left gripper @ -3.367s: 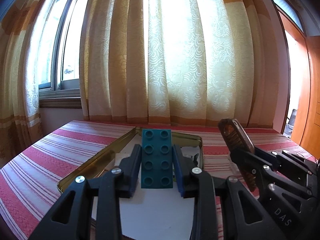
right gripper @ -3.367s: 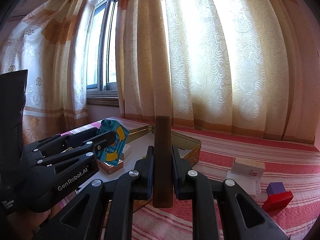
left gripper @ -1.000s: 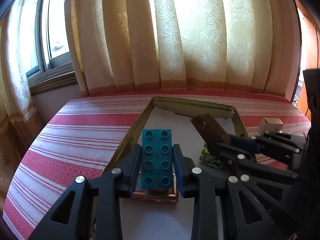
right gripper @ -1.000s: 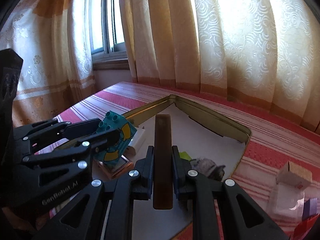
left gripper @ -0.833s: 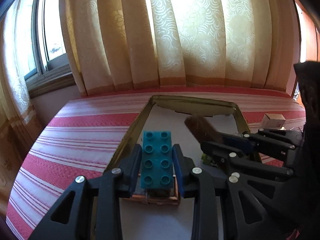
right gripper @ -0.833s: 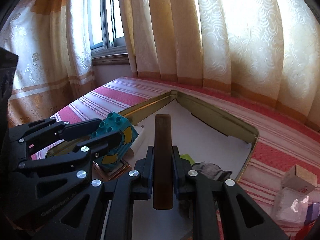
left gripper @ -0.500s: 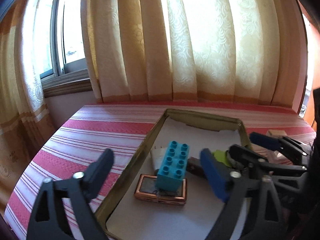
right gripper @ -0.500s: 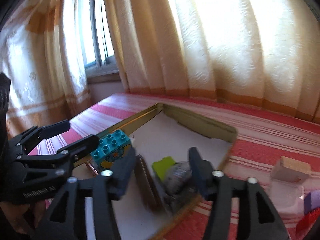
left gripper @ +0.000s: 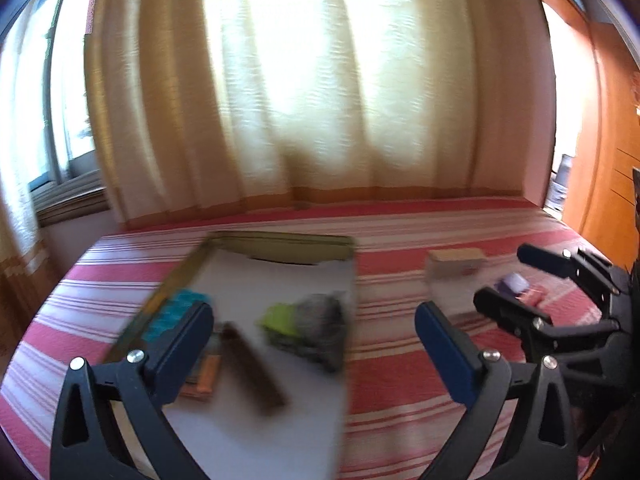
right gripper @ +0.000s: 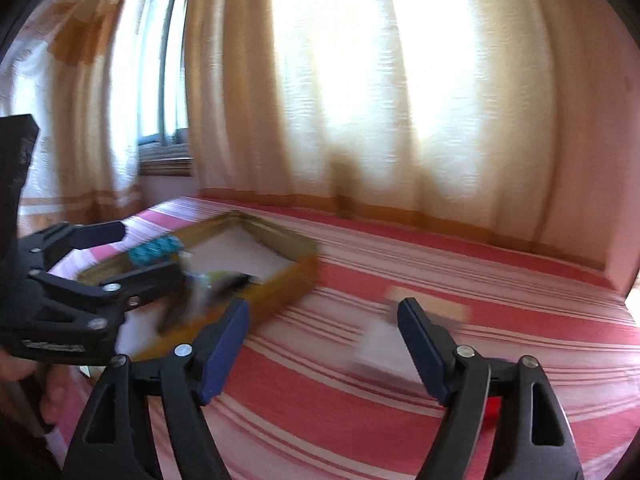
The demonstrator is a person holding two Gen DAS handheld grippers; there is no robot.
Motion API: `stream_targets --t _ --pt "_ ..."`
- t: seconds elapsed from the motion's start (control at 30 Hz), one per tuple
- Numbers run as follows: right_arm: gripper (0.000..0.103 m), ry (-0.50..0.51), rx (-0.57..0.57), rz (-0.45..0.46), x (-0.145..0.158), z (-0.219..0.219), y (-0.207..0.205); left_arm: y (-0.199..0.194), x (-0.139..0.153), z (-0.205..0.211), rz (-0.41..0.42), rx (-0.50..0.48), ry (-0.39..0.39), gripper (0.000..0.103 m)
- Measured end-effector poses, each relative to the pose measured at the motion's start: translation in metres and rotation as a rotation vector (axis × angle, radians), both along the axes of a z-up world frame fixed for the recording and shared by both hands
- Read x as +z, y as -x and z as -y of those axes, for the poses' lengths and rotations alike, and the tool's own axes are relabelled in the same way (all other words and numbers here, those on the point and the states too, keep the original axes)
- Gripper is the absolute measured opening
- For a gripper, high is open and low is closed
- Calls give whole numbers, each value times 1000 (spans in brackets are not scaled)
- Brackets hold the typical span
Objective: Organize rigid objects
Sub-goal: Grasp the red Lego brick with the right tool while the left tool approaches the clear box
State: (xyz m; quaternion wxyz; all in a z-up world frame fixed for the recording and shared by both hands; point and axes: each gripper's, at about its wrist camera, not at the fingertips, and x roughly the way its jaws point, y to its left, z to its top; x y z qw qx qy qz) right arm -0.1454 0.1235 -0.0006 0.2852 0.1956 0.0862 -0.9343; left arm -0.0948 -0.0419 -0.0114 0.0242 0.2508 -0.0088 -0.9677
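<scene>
Two hand-held grippers show in the left wrist view, both with nothing between their pads; the left hand-held gripper (left gripper: 314,344) fills the near edge with its jaws opening wide, and the right hand-held gripper (left gripper: 508,280) reaches in from the right, jaws also opening. A second ago the left one was clamped on the teal brick (left gripper: 172,314); now that brick sits inside the gold tray (left gripper: 280,240), at its left wall, atop a copper-coloured flat piece (left gripper: 204,376). The brown bar (left gripper: 252,364), gripped by the right one until a moment ago, lies flat on the tray's white lining beside the brick; a green and grey bundle (left gripper: 308,328) lies further right in the tray. Out on the striped bedcover (left gripper: 400,380), well apart from the tray, a small box (left gripper: 454,262) and a purple block (left gripper: 512,282) are left; the whole picture is smeared by motion.

From the right wrist view, the right hand-held gripper (right gripper: 322,348) hangs over bare bedcover (right gripper: 320,400) with the box (right gripper: 428,308) just beyond it; the tray (right gripper: 296,272) lies to the far left, with the brick (right gripper: 154,250) in it, and the left hand-held gripper (right gripper: 124,252) in front of it. Both pieces appear delivered, so the loose items on the right probably come next.
</scene>
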Motion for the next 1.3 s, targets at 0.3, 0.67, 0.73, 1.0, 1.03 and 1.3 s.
stream_targets --t 0.3,0.67,0.73,1.0,1.03,1.3 --pt "79 -34 -246 80 -11 -78 31 31 -17 -68 99 -92 14 102" --pt "79 -73 -249 264 -33 -91 55 48 -29 -87 157 -92 15 102" --pt "79 -75 -243 299 -36 -90 59 49 -31 -89 161 -96 20 102" --pt "79 -140 -243 359 -46 -80 72 55 -36 -93 185 -109 17 102" --pt "79 -143 -241 366 -47 -80 74 56 -37 -93 189 -113 14 102" --pt "66 -80 -245 352 -40 -91 71 63 -39 -101 209 -127 11 102"
